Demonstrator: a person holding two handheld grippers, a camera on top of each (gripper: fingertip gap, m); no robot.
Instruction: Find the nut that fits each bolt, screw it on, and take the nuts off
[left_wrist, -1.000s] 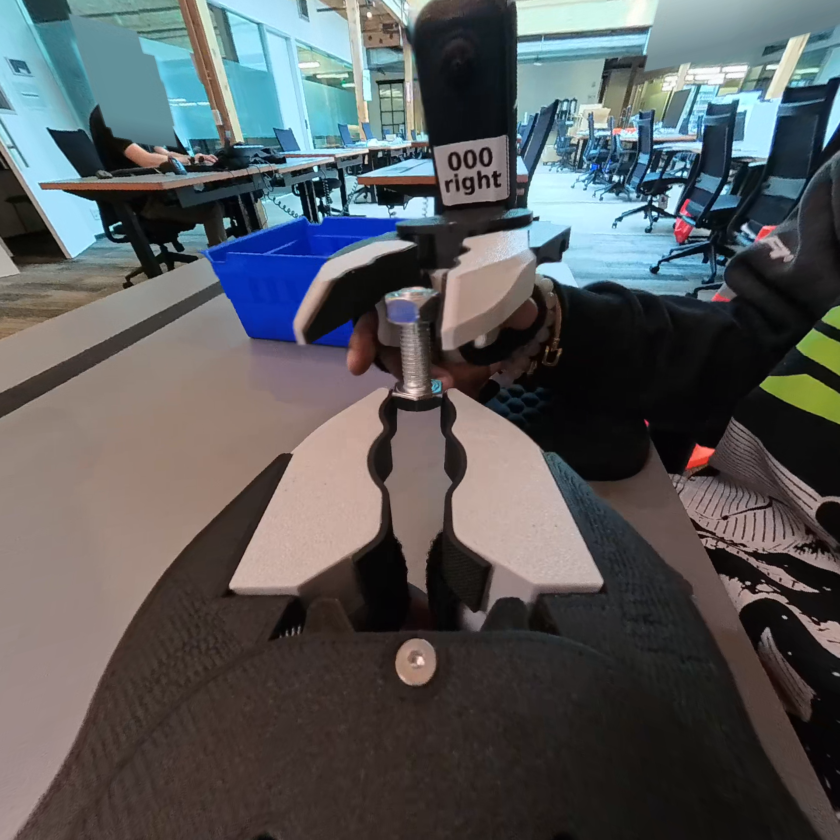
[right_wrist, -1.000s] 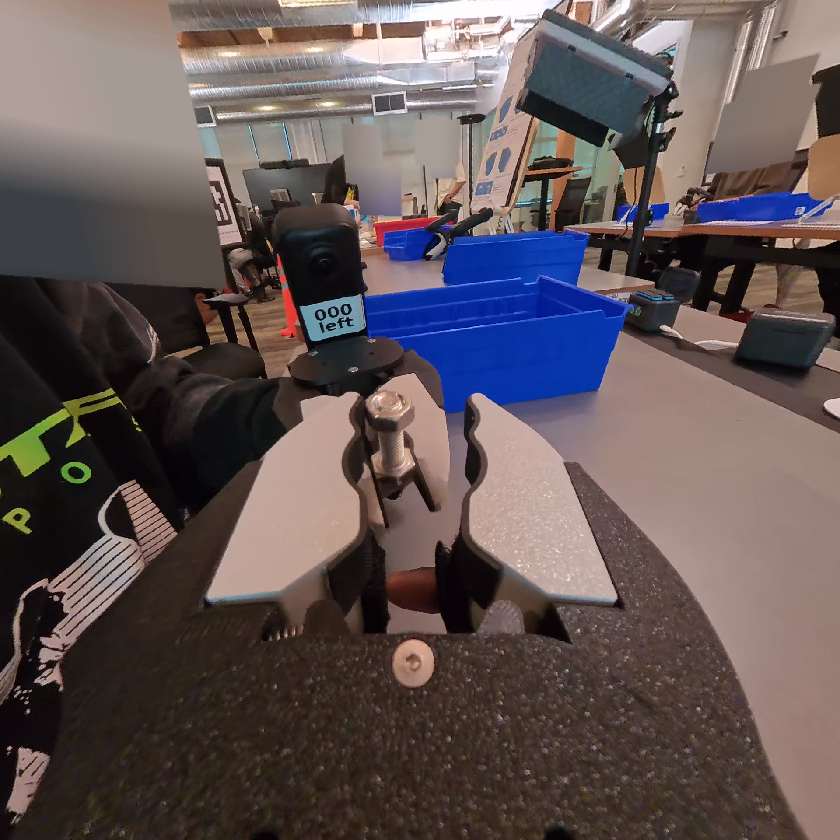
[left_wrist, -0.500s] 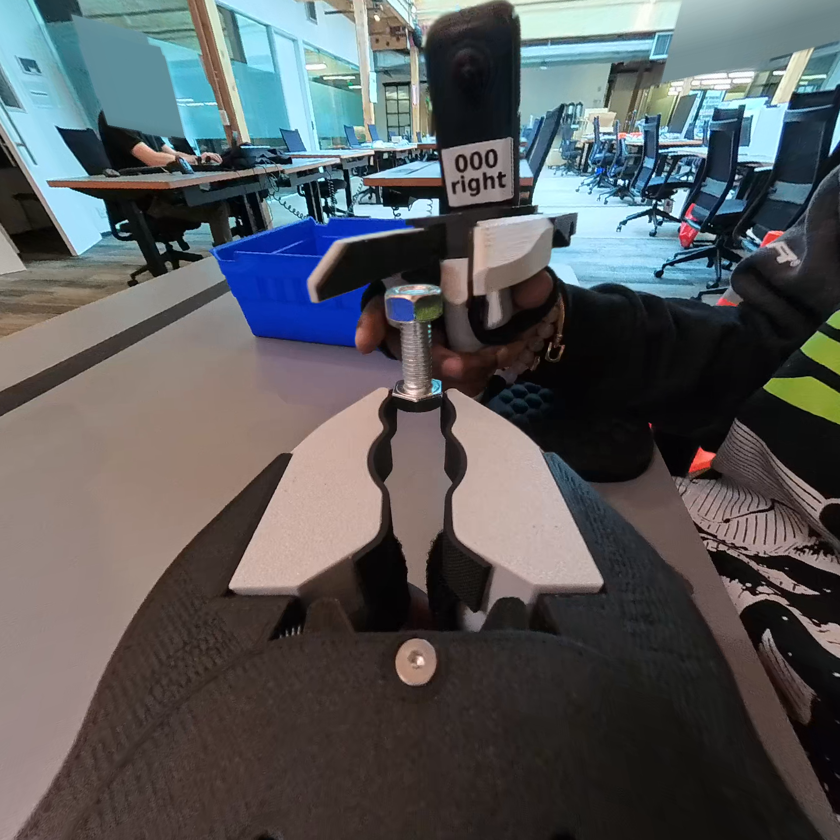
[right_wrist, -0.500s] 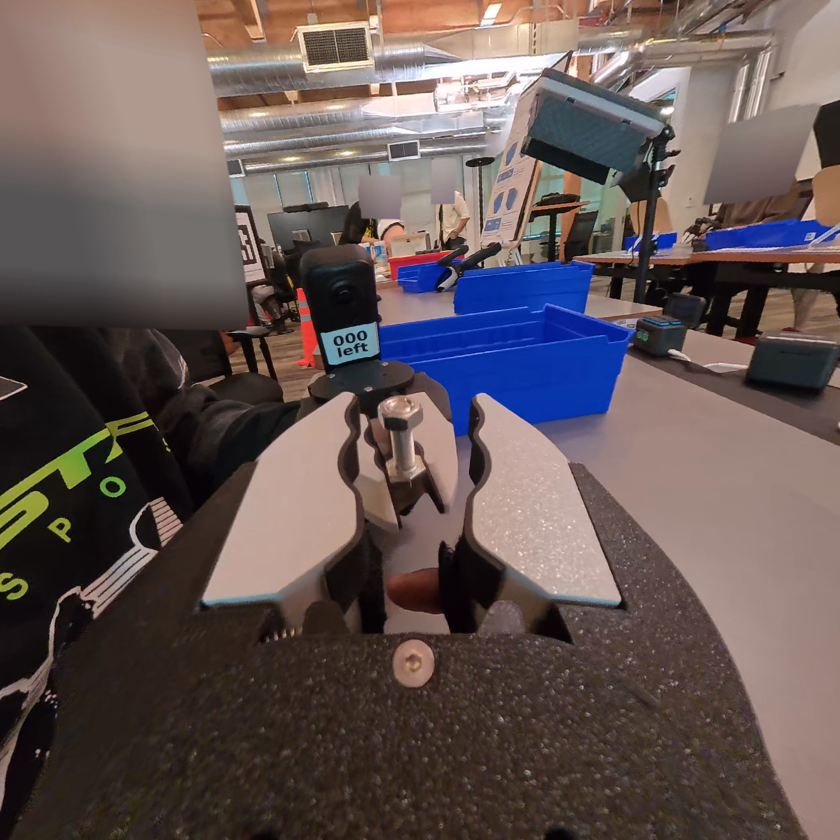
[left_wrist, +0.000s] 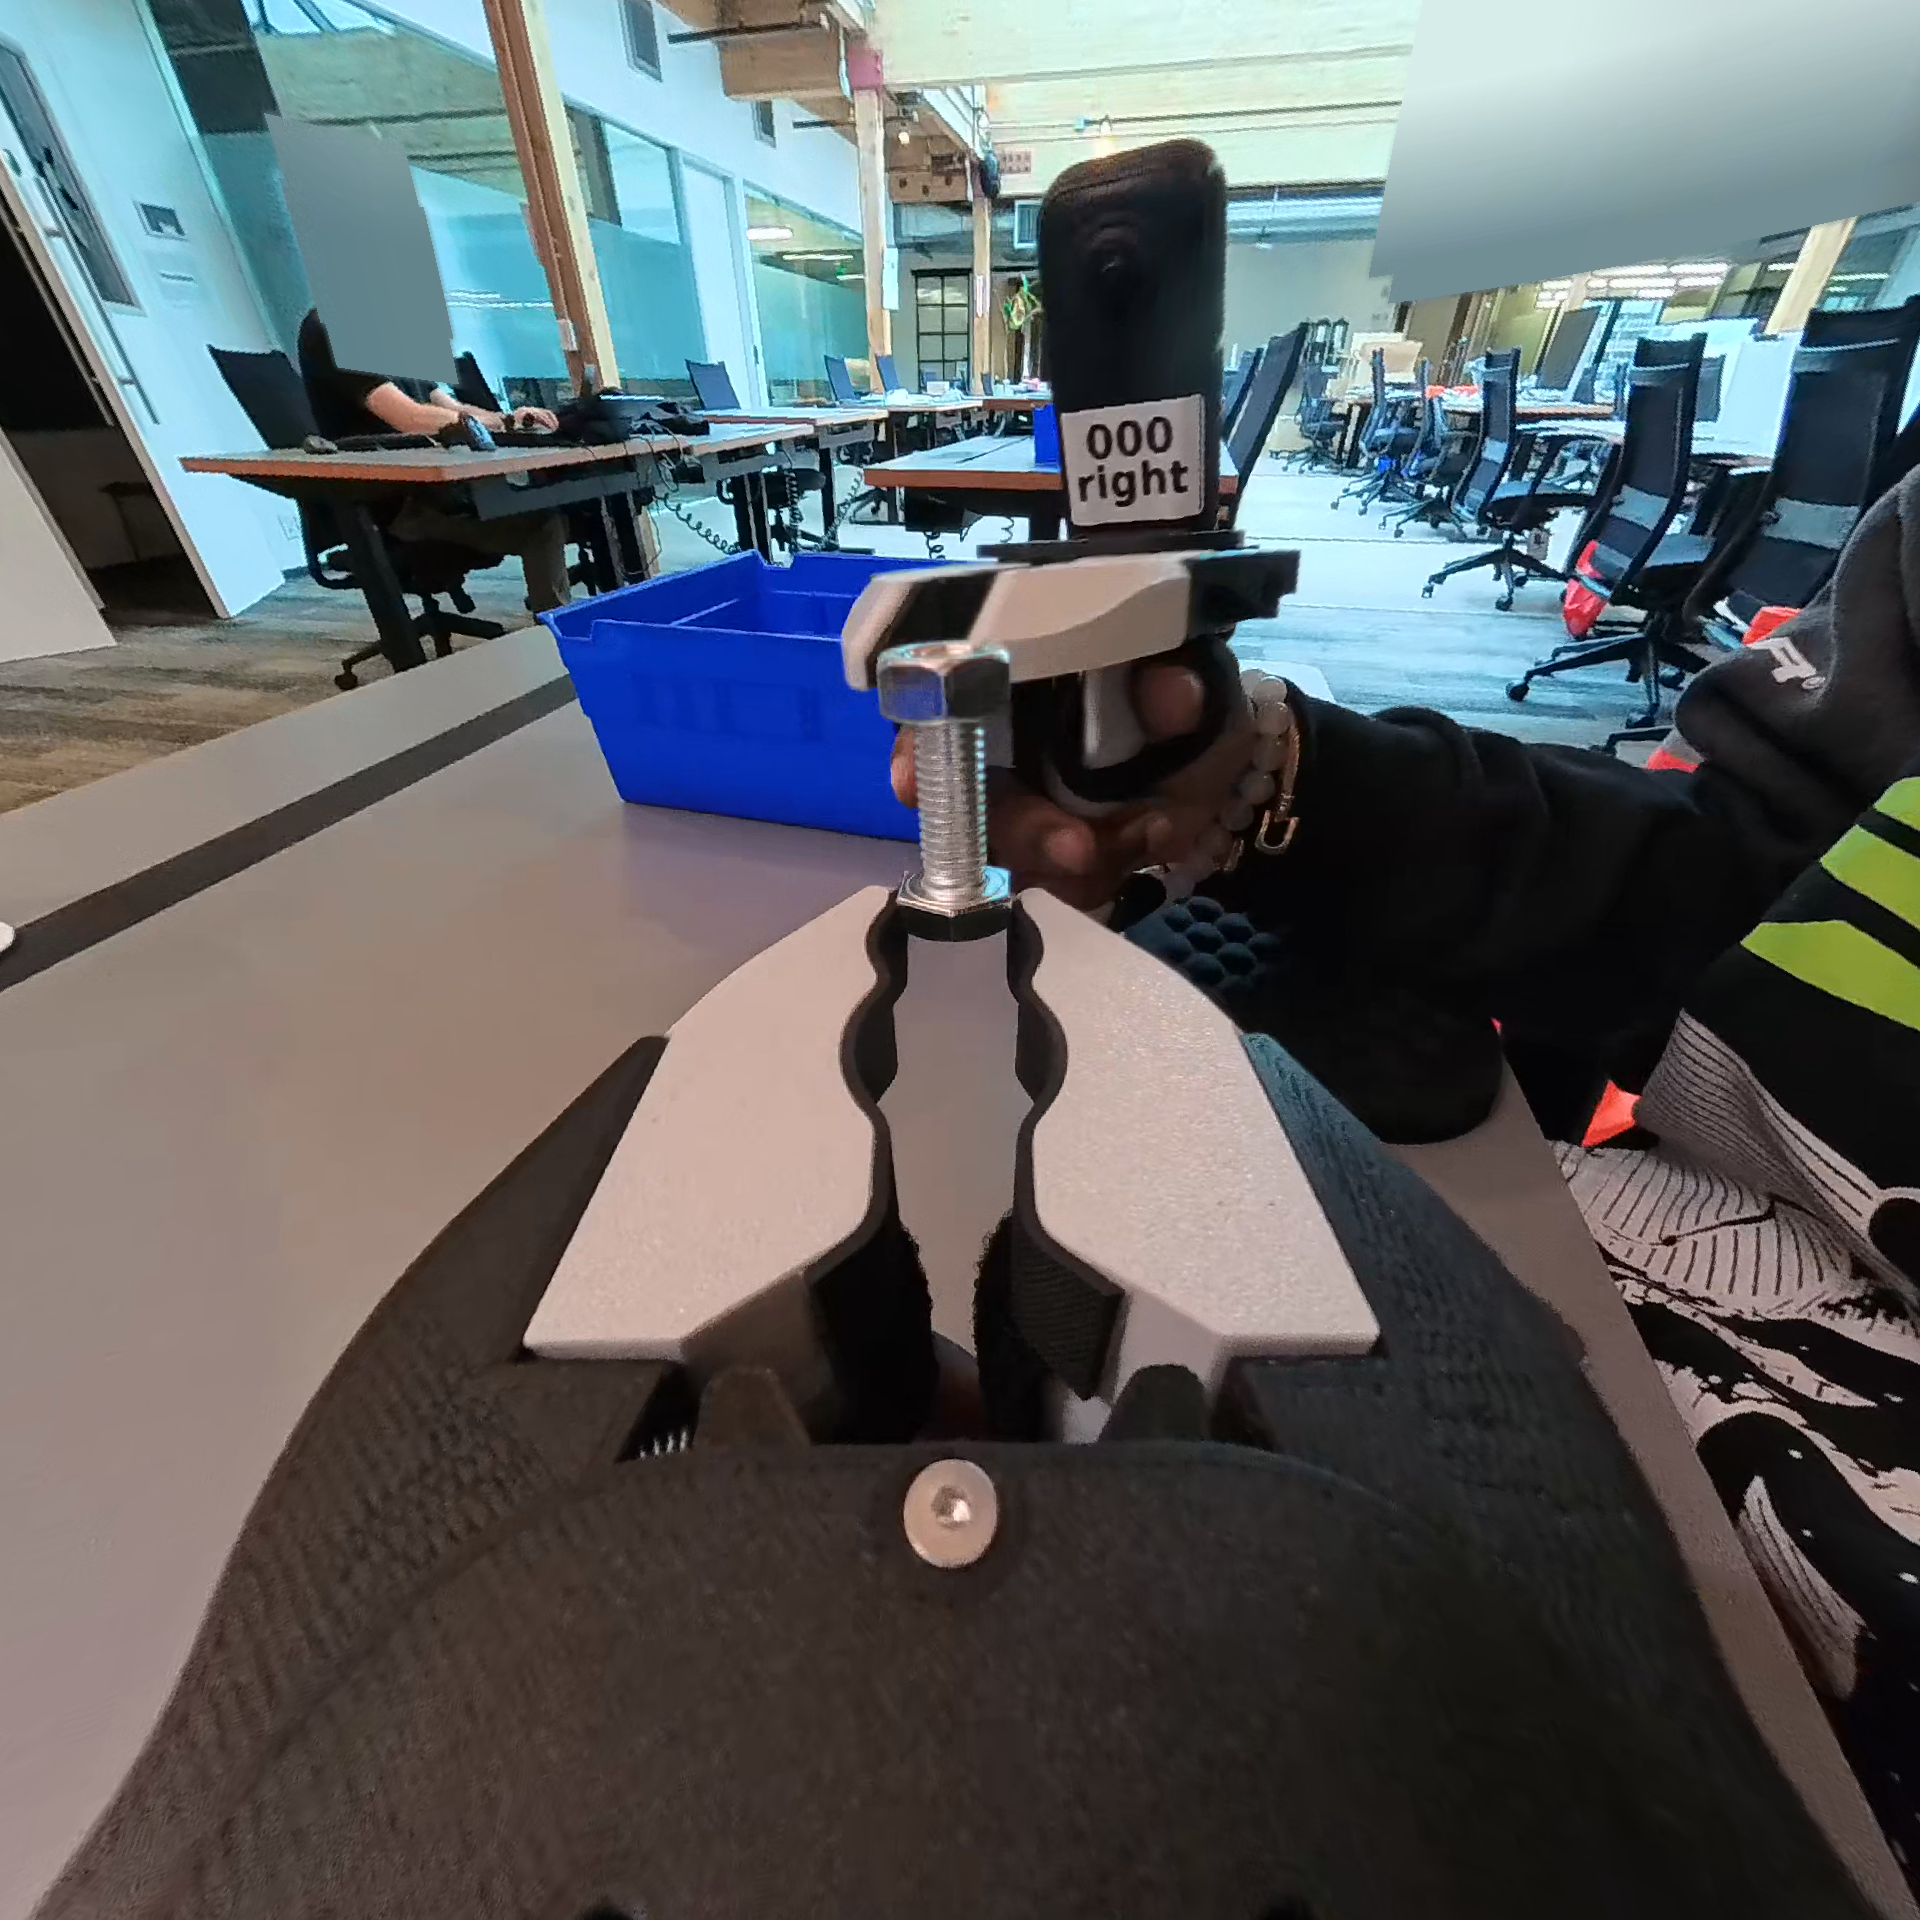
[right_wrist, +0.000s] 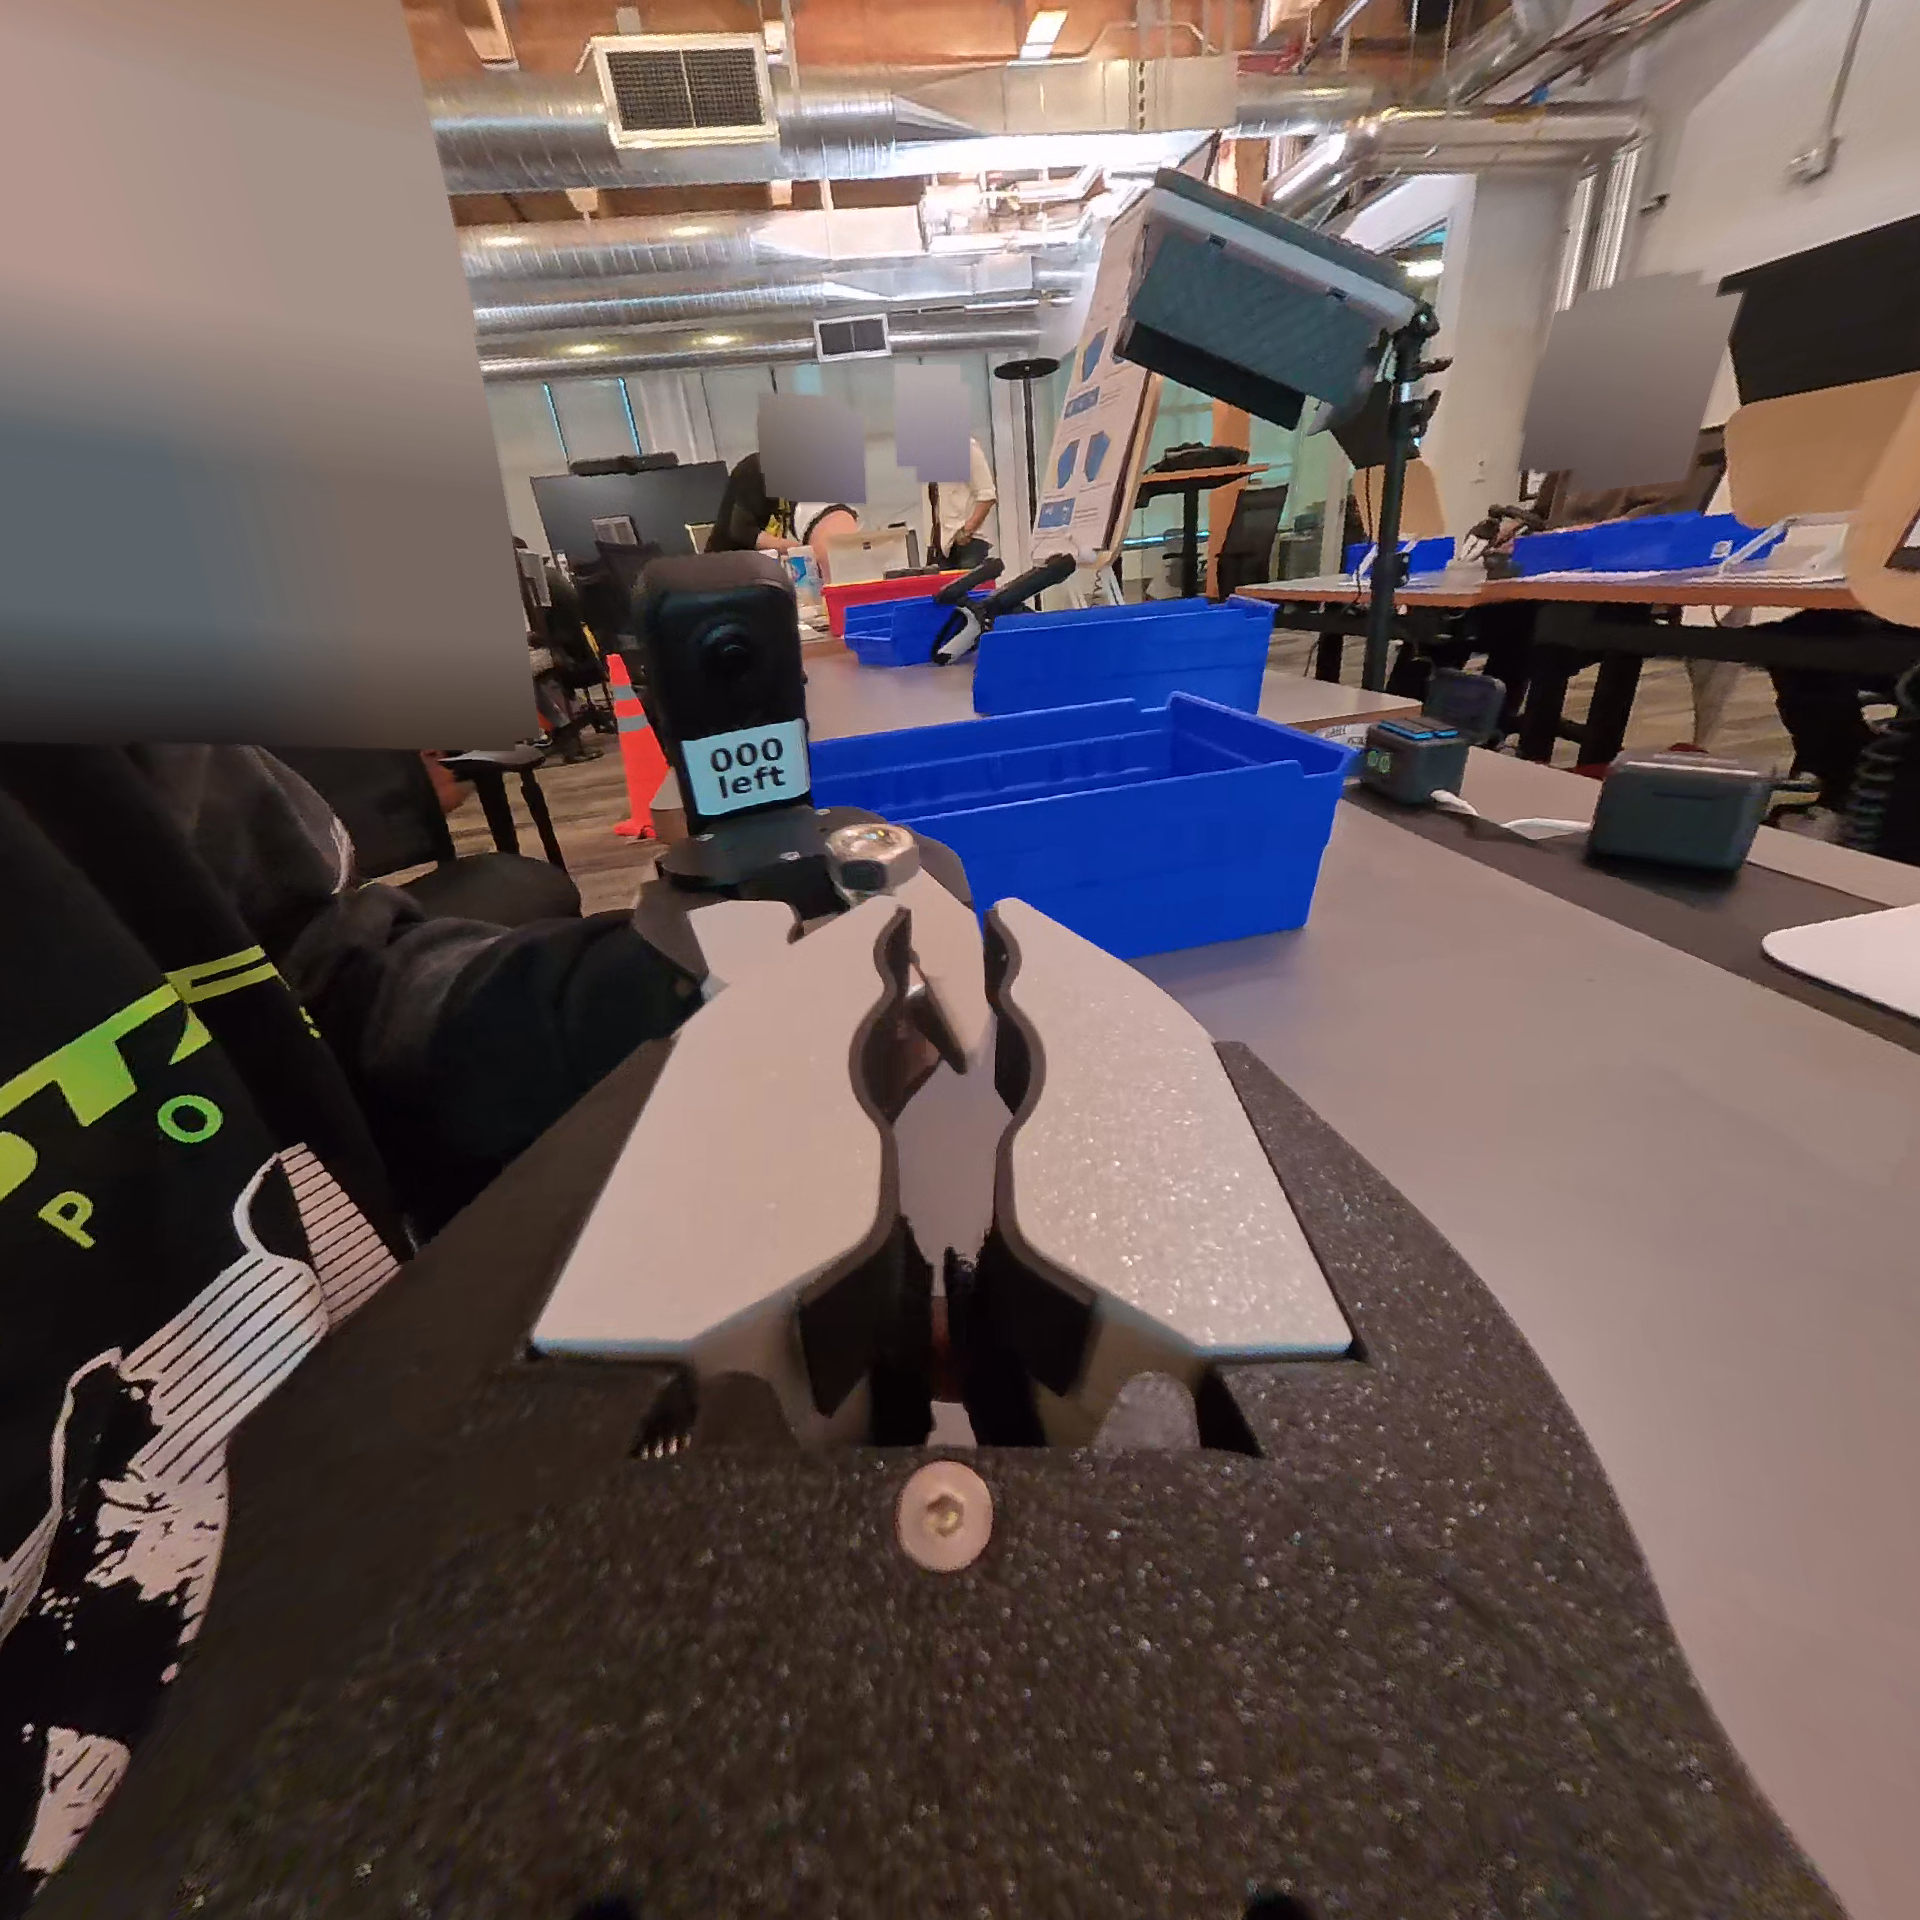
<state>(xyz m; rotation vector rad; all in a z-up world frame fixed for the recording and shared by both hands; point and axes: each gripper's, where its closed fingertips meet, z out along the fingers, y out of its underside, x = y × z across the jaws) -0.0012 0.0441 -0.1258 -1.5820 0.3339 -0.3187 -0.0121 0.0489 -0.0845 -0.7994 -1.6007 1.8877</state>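
Silver nut (left_wrist: 953, 902) is clamped between the left gripper (left_wrist: 953, 920) fingertips above the grey table (left_wrist: 312, 1018), its bolt (left_wrist: 948, 790) held upright, while the right gripper (right_wrist: 940, 914), nearly closed and gripping nothing, is seen beside the bolt head (right_wrist: 871, 857).

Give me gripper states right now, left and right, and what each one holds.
Left gripper: closed on the nut at the bolt's lower end.
Right gripper: jaws nearly together just above the bolt head; cannot tell whether they grip anything.
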